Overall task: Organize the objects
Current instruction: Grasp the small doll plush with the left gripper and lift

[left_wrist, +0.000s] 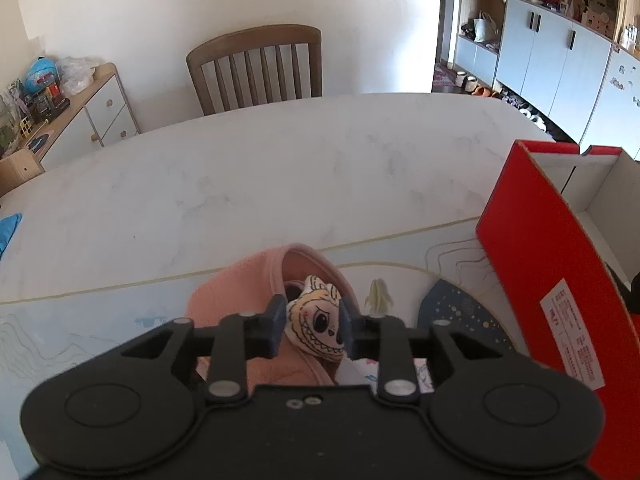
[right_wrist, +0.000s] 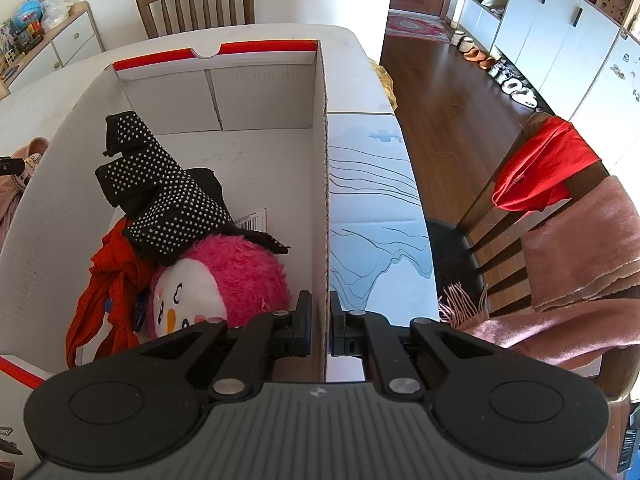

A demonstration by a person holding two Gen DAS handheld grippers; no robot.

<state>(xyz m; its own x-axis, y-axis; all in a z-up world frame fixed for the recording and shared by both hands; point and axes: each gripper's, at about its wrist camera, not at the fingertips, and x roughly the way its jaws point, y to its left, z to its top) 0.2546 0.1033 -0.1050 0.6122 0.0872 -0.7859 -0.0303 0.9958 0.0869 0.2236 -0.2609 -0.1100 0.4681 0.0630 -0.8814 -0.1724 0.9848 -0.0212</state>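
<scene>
The small cream plush face charm [left_wrist: 316, 330] is grasped loosely between left jaws; slippage is risked. The white cardboard box wall [right_wrist: 323, 200] is clenched by right jaws.

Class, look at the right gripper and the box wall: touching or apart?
Touching. The right wrist view shows the right gripper shut on the box wall, a pad pressed to each face of the cardboard.

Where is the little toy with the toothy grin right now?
In the left wrist view the toothy toy sits between the left gripper's fingers, on a pink cloth left of the red box.
</scene>
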